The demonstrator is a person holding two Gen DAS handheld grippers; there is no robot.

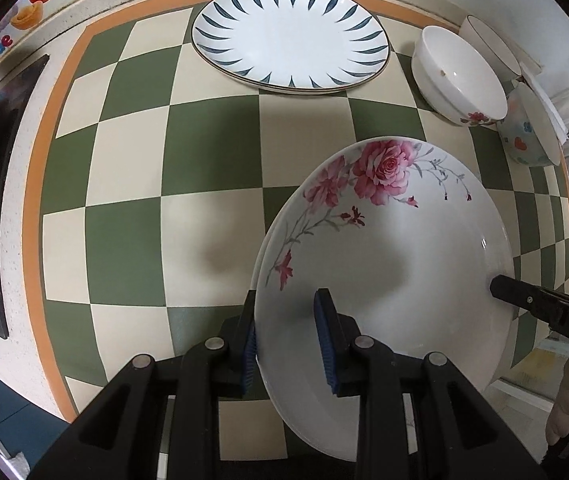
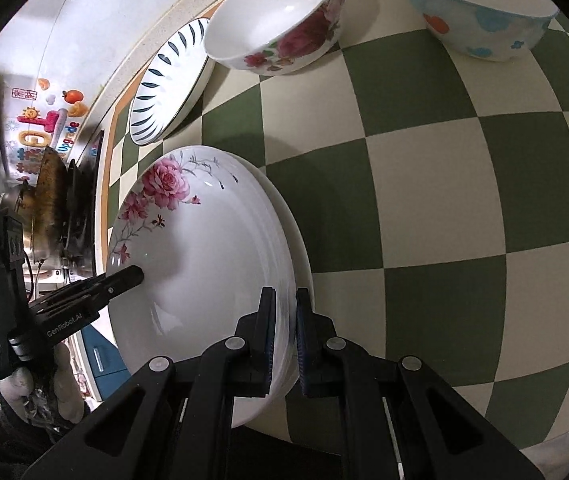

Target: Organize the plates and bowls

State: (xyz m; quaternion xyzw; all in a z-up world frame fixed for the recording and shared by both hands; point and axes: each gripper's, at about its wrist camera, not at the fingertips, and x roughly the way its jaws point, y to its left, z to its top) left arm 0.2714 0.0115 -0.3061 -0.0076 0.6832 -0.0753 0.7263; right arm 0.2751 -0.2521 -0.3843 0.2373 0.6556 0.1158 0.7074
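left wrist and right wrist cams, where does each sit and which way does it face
Left wrist: on the left gripper, facing down at the checkered mat; its fingers straddle the rose plate rim.
Right wrist: on the right gripper, angled down across the mat; its fingers clamp the plate's opposite rim, and a gloved hand shows.
Shared: rose plate, leaf-pattern plate, rose bowl, each other's gripper.

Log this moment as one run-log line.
left hand-held gripper: shut on rose plate | right hand-held gripper: shut on opposite rim | plate tilted over mat

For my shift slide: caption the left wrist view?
Both grippers, left and right, grip opposite rims of the rose plate over the checkered mat.
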